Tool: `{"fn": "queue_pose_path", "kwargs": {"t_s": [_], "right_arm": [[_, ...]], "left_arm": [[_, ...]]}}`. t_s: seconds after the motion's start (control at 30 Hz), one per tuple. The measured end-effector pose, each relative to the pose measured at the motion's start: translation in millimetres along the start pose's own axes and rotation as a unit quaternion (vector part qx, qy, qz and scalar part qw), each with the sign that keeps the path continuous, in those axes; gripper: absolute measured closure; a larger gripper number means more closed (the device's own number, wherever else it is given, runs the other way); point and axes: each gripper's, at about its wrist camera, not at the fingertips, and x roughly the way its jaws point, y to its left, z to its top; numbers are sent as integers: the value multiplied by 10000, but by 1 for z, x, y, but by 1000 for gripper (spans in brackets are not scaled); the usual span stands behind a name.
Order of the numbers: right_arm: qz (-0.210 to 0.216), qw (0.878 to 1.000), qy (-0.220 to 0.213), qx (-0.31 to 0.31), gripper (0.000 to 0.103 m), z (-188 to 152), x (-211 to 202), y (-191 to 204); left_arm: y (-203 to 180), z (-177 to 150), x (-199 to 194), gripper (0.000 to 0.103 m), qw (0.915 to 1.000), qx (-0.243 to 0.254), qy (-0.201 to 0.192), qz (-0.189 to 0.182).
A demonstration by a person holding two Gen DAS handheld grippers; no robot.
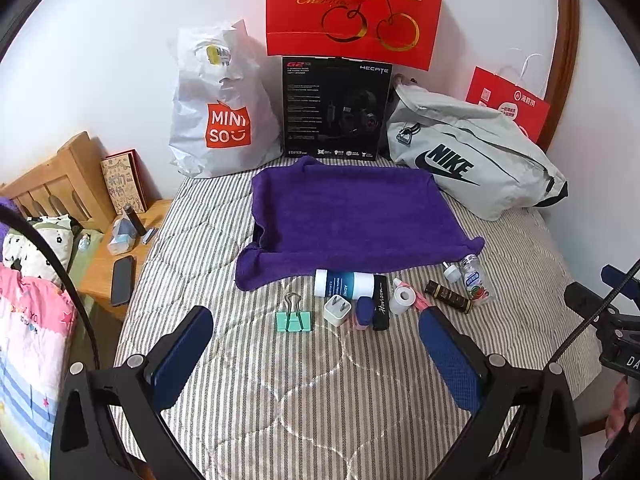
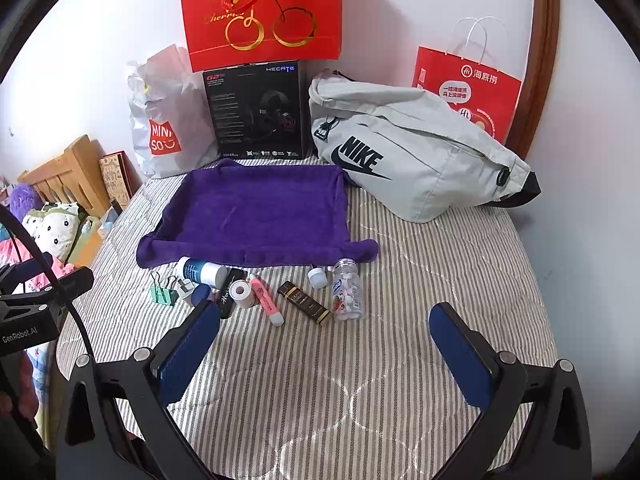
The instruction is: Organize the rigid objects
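Across the middle of both frames a purple towel (image 1: pixel 352 220) lies flat on the striped bed (image 1: pixel 304 396), and just below its near edge sits a row of small things: a green binder clip (image 1: pixel 294 318), a white charger plug (image 1: pixel 337 311), a blue-and-white bottle (image 1: pixel 344 284) on its side, a black tube (image 1: pixel 381 305), a white tape roll (image 1: pixel 400 301), a pink highlighter (image 2: pixel 266 298), a dark brown tube (image 2: pixel 306 303) and a clear candy bottle (image 2: pixel 348 292) with its white cap (image 2: pixel 317 277) off just beside it. Left tongs (image 1: pixel 316 354) hang at the bottom of their frame, spread wide with nothing between the blue pads, just short of the clip and plug. Right tongs (image 2: pixel 324 354) are likewise wide apart and empty, low over bare bed below the brown tube and candy bottle. Along the top, against the wall, stand a white Miniso bag (image 1: pixel 224 108), a black headset box (image 1: pixel 336 108), a red cherry bag (image 1: pixel 352 8) and a grey Nike bag (image 1: pixel 472 156)
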Motion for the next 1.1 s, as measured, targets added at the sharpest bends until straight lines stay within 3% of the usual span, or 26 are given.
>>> {"fn": "queue_pose_path", "kwargs": {"t_s": [1.1], "right_arm": [[35,9998,-192,-31,0,-2,-6,-1]], "left_arm": [[-1,3,-3,0,10000,-21,4,-52]]}}
